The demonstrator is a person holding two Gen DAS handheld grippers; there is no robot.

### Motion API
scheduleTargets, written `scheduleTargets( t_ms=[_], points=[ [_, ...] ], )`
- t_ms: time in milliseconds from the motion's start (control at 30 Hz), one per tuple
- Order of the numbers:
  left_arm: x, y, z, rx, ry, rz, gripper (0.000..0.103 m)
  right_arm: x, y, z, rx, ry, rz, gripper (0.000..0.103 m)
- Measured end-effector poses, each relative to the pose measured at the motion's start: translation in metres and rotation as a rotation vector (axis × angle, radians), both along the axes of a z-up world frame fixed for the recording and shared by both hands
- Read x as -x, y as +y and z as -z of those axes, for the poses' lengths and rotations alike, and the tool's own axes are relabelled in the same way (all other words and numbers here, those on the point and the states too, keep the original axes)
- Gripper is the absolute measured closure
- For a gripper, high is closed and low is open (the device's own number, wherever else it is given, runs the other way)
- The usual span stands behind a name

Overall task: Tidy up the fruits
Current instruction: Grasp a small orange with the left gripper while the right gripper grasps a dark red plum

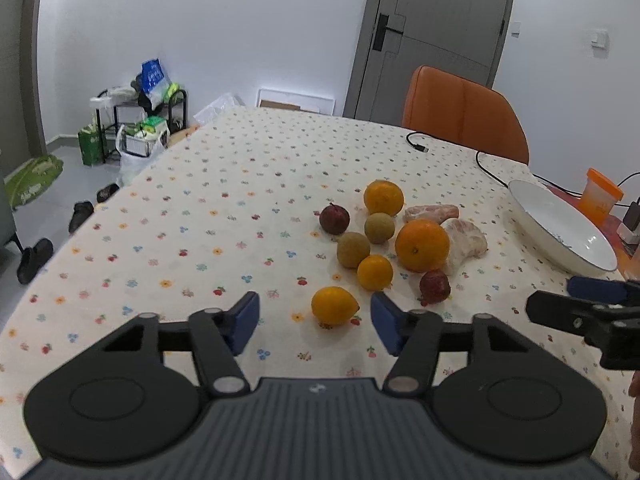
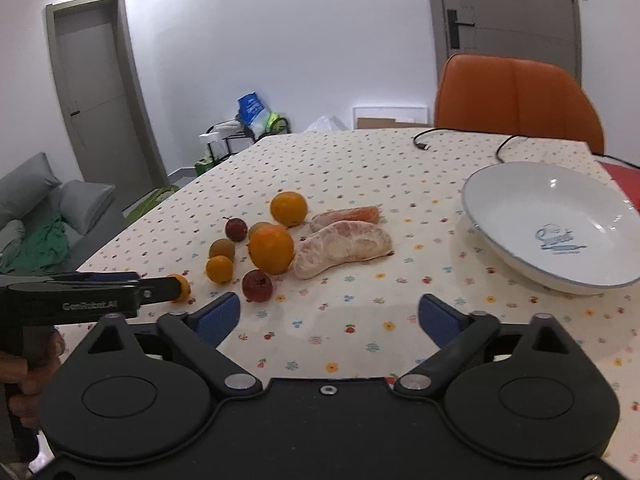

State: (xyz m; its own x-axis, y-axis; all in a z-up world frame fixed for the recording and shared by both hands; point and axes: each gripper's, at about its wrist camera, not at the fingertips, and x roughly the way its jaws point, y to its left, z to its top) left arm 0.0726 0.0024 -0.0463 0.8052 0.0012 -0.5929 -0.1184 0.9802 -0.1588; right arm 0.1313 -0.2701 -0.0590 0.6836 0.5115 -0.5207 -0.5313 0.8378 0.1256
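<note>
Fruit lies loose on the table (image 1: 180, 208), none yet in the plate (image 1: 560, 248), so the sorting looks barely begun; the step in hand seems to be the first pick.

Left wrist view: the left hand-held gripper (image 1: 315, 322) hovers with its jaws wide and empty. A small orange (image 1: 334, 306) sits between the fingertips at about 12 o'clock, just beyond them. The rest of the pile spreads toward 1 o'clock: a big orange (image 1: 422, 245), pomelo segments (image 1: 466, 242) and a dark red fruit (image 1: 435, 287). The plate rests at 2 o'clock, well apart. Next, I judge, the jaws need to ease forward and down around the small orange, then close gently, since round fruit rolls.

Right wrist view: the right hand-held gripper (image 2: 328, 316) is likewise spread wide, holding nothing. The pomelo lies at 12 o'clock, the red fruit at 11, the plate near at 2 o'clock. The left tool enters at 9 o'clock, its tip at the small orange.
</note>
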Motion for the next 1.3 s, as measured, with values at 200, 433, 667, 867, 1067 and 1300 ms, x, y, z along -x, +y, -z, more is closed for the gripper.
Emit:
scheduleTargets(
  t_ms=[200, 433, 667, 867, 1067, 1300],
  points=[
    [-0.009, -0.002, 0.009, -0.002, -0.012, 0.006, 0.06, -0.009, 0.008, 0.005, -0.003, 0.011, -0.02, 0.013],
    [-0.014, 0.011, 0.009, 0.014, -0.015, -0.026, 0.08, -0.019, 0.021, 0.008, -0.004, 0.029, -0.068, 0.013],
    [-0.01, 0.023, 0.007, 0.011, -0.012, -0.067, 0.08, -0.023, 0.039, 0.007, -0.008, 0.018, -0.119, 0.016],
    [-0.007, 0.027, 0.006, 0.009, -0.011, -0.083, 0.08, -0.024, 0.056, 0.011, 0.005, 0.022, -0.17, 0.024],
    [-0.001, 0.028, 0.003, 0.011, -0.018, -0.079, 0.08, -0.028, 0.068, 0.02, 0.021, 0.065, -0.196, 0.053],
    [0.004, 0.025, 0.0, 0.008, -0.032, -0.077, 0.08, -0.029, 0.056, 0.018, -0.018, 0.082, -0.176, 0.081]
  ],
)
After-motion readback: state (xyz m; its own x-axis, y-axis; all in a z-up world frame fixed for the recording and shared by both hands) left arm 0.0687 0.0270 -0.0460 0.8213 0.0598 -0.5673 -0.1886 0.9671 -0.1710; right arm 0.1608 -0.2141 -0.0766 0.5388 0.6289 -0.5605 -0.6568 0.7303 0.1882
